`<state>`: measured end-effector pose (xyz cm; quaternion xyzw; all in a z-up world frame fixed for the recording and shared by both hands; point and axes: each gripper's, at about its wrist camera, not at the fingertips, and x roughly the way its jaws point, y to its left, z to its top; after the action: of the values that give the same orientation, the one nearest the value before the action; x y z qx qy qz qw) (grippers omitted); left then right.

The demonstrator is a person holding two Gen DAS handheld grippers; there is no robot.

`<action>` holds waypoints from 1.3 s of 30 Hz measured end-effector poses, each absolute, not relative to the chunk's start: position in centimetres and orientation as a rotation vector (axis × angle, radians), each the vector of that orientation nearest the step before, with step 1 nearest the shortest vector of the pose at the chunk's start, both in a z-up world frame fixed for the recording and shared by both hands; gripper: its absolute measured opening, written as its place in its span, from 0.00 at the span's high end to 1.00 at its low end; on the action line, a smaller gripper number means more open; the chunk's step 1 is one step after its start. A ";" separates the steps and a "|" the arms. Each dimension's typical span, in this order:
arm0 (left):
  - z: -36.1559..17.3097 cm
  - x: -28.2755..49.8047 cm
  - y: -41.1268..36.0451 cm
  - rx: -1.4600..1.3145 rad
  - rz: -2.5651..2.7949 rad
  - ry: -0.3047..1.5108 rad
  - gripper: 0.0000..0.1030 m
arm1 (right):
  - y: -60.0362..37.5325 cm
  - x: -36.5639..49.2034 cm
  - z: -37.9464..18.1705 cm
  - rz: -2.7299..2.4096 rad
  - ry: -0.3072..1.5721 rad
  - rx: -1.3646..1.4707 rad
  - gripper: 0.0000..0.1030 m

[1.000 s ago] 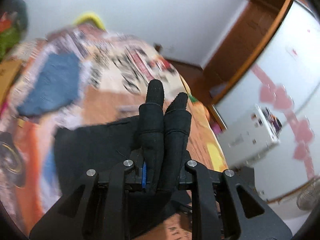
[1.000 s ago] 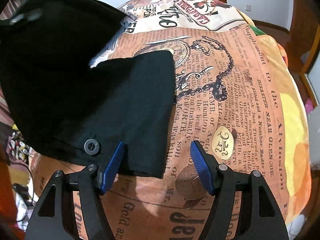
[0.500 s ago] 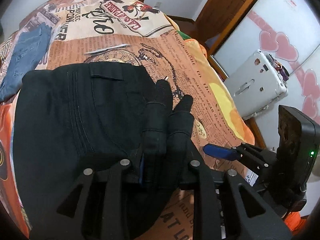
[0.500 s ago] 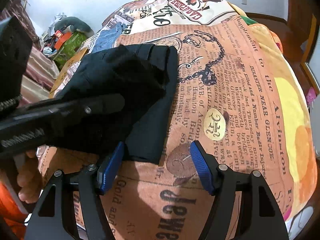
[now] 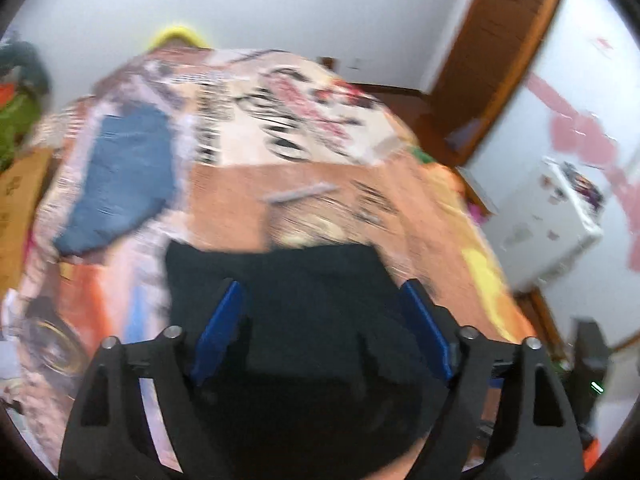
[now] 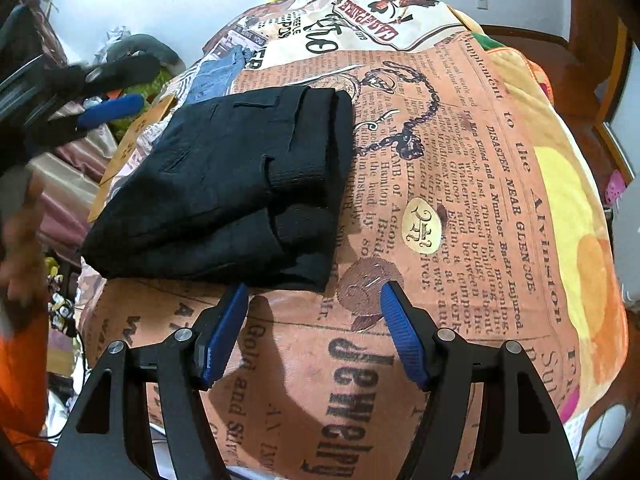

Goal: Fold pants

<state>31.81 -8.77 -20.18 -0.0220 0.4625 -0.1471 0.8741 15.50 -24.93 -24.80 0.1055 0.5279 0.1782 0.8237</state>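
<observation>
Black cotton-like trousers, folded into a thick rectangular bundle [image 6: 240, 184], lie on the bed toward ten o'clock from the right gripper [image 6: 314, 330]; a pocket flap and stacked layers show at the bundle's right edge; by the look of it the folding is done, or nearly, with perhaps only a squaring of edges left. The right gripper stands with its blue-padded fingers [image 6: 402, 338] wide apart and empty, just short of the bundle's near edge. The left gripper [image 5: 320, 328], blurred, is likewise spread wide, holding nothing, over the same dark cloth. Beneath is an orange newspaper-print bedspread [image 6: 460, 200]; a piece of blue denim clothing [image 5: 120, 184] rests at ten o'clock in the left view; beyond, white walls, a brown wooden door frame [image 5: 500, 52] at one o'clock, and a white suitcase [image 5: 548, 216] at three.
</observation>
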 end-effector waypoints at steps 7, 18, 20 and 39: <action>-25.7 40.8 -2.9 -0.015 -0.130 1.134 0.16 | -24.8 15.3 -24.6 0.361 1.121 0.228 0.37; -33.1 41.3 0.8 0.020 -0.054 1.275 0.11 | -26.6 15.4 -24.4 0.283 1.117 0.262 0.37; -32.9 40.0 1.7 0.013 -0.055 1.270 0.11 | -26.9 15.3 -24.1 0.274 1.112 0.265 0.37; -30.2 23.2 6.0 -0.119 0.003 1.189 0.11 | -25.4 15.4 -20.5 0.310 0.998 0.180 0.37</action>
<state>23.24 5.95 -30.23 -0.0560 0.5599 0.0015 0.8266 15.45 -25.36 -20.46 0.0858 0.4758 0.1480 0.8628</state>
